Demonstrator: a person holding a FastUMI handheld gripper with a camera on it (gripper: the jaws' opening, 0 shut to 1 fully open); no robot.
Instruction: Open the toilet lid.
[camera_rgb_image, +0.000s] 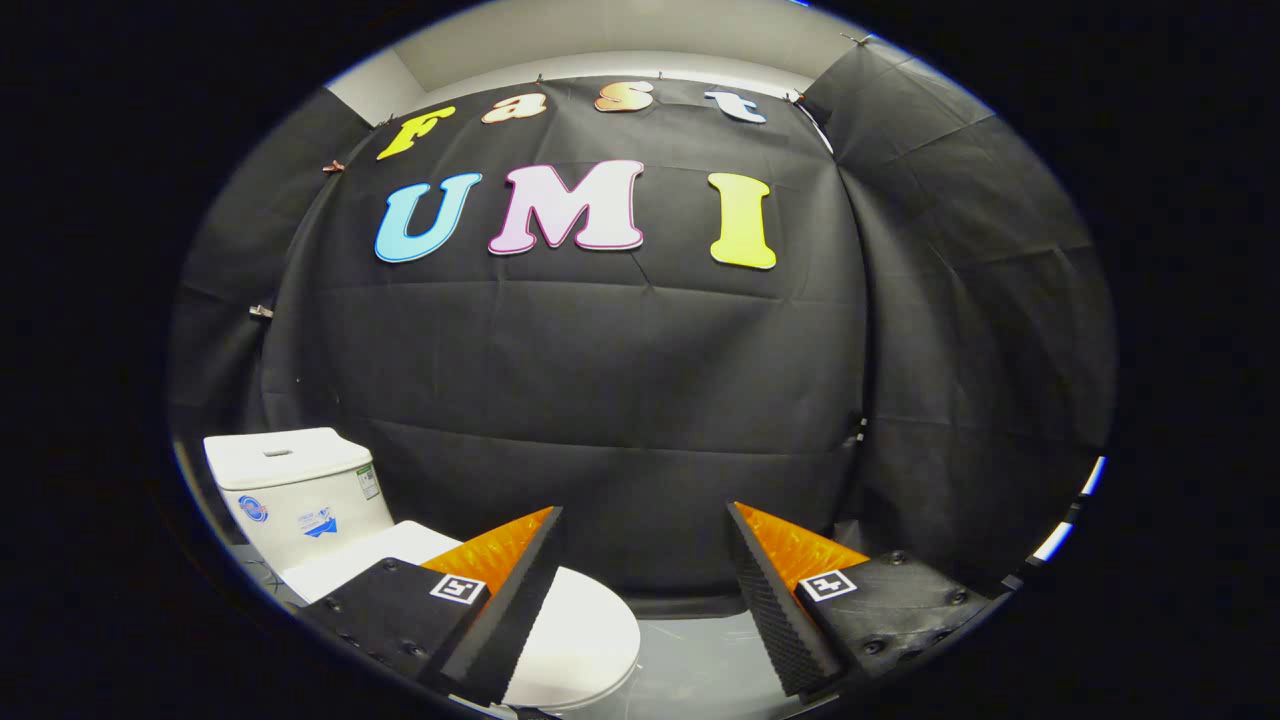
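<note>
A white toilet stands against the black booth wall, to the left of my fingers. Its tank (300, 490) rises at the back, with a flat top and stickers on the front. The white lid (580, 630) lies flat and closed over the bowl, partly hidden behind my left finger (500, 600). My gripper (645, 520) is open, its two fingers wide apart with nothing between them. It hovers above and to the right of the lid, touching nothing. The right finger (780, 600) hangs over the floor.
Grey floor (700, 660) shows between the fingers, right of the toilet. Black cloth walls close the booth at the back and on the right.
</note>
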